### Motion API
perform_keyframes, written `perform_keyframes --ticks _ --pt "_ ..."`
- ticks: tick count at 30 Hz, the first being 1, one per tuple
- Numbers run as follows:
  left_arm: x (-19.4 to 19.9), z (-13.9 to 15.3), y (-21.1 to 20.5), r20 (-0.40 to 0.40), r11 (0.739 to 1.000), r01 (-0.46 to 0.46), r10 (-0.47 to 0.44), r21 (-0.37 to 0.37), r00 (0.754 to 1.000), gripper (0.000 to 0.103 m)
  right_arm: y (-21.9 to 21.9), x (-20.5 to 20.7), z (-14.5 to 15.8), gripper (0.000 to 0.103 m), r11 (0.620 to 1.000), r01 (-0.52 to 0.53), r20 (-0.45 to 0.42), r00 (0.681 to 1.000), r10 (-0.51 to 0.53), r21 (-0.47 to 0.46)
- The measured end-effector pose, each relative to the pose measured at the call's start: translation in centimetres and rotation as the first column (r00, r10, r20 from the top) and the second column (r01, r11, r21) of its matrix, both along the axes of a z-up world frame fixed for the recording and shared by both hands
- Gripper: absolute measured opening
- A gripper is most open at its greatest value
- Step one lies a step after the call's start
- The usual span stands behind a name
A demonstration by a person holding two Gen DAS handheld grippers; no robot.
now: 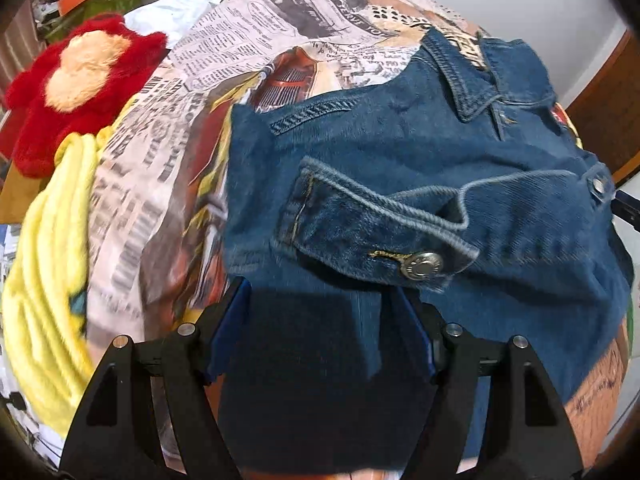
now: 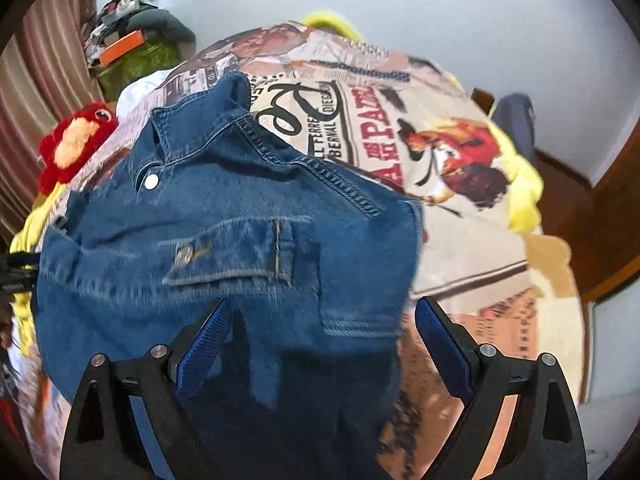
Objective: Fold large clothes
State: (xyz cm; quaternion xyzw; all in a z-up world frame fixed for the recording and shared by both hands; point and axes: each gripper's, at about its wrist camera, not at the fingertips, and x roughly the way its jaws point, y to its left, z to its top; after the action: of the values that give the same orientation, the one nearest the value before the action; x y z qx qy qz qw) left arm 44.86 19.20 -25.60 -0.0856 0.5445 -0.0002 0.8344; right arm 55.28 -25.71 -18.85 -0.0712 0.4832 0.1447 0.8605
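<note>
Left wrist: denim jacket (image 1: 400,168) sleeves folded in on bedspread (image 1: 168,168), bottom fold left; left gripper (image 1: 316,320) and right gripper (image 2: 320,340) both open, empty.

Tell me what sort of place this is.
Probably a bedroom at home. A denim jacket lies on a soft surface under a newspaper-print cover, likely a bed. A red plush toy and a yellow blanket lie beside it, with a curtain by the plain wall.
</note>
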Motion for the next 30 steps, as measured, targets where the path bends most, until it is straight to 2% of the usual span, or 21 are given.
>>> perform_keyframes --ticks 3,6,9,11,12,14,17,20,24,30 --pt "1.2 -0.4 -0.1 0.020 1.000 0.001 -0.001 -0.010 1.000 0.070 0.4 1.1 -0.5 0.090 0.999 0.006 -0.027 1.000 -0.005 0.040" --pt "1.9 -0.6 -0.3 0.048 1.000 0.014 -0.014 0.004 0.999 0.070 1.2 1.6 -0.8 0.081 0.998 -0.019 -0.019 1.000 0.020 0.053" --pt "2.2 -0.7 -0.2 0.074 1.000 0.006 -0.004 -0.020 0.997 0.064 1.7 2.1 -1.0 0.065 0.997 -0.027 -0.022 0.999 0.029 0.075" --pt "2.4 -0.8 0.0 0.084 0.999 -0.006 0.010 -0.053 0.996 0.060 1.9 2.4 -1.2 0.044 0.993 -0.027 -0.036 0.999 0.031 0.114" --pt "2.5 -0.9 0.3 0.082 0.998 -0.015 0.021 -0.069 0.996 0.059 2.0 2.5 -1.2 0.044 0.991 -0.030 -0.044 0.998 0.036 0.131" --pt "2.4 -0.9 0.9 0.078 0.993 -0.042 0.050 -0.112 0.996 0.051 2.3 2.5 -1.0 0.032 0.994 -0.022 -0.019 1.000 0.024 0.110" --pt "1.4 0.1 1.9 0.091 0.985 -0.081 0.095 -0.154 0.991 0.030 2.5 1.9 -0.2 0.023 0.994 -0.032 0.019 0.999 0.030 0.107" --pt "0.6 1.8 2.4 0.124 0.980 -0.080 0.103 -0.181 0.987 0.019 2.4 1.2 1.3 0.017 0.994 -0.040 0.063 0.997 0.034 0.102" --pt "-0.6 5.6 1.7 0.204 0.991 -0.066 0.088 -0.113 0.975 0.015 2.4 0.4 3.8 0.016 0.994 -0.053 0.117 0.992 0.041 0.101" --pt "-2.3 12.7 1.5 0.385 0.995 -0.070 0.094 -0.074 0.918 0.015 2.1 -0.1 8.3 0.016 0.992 -0.055 0.218 0.975 0.030 0.110"
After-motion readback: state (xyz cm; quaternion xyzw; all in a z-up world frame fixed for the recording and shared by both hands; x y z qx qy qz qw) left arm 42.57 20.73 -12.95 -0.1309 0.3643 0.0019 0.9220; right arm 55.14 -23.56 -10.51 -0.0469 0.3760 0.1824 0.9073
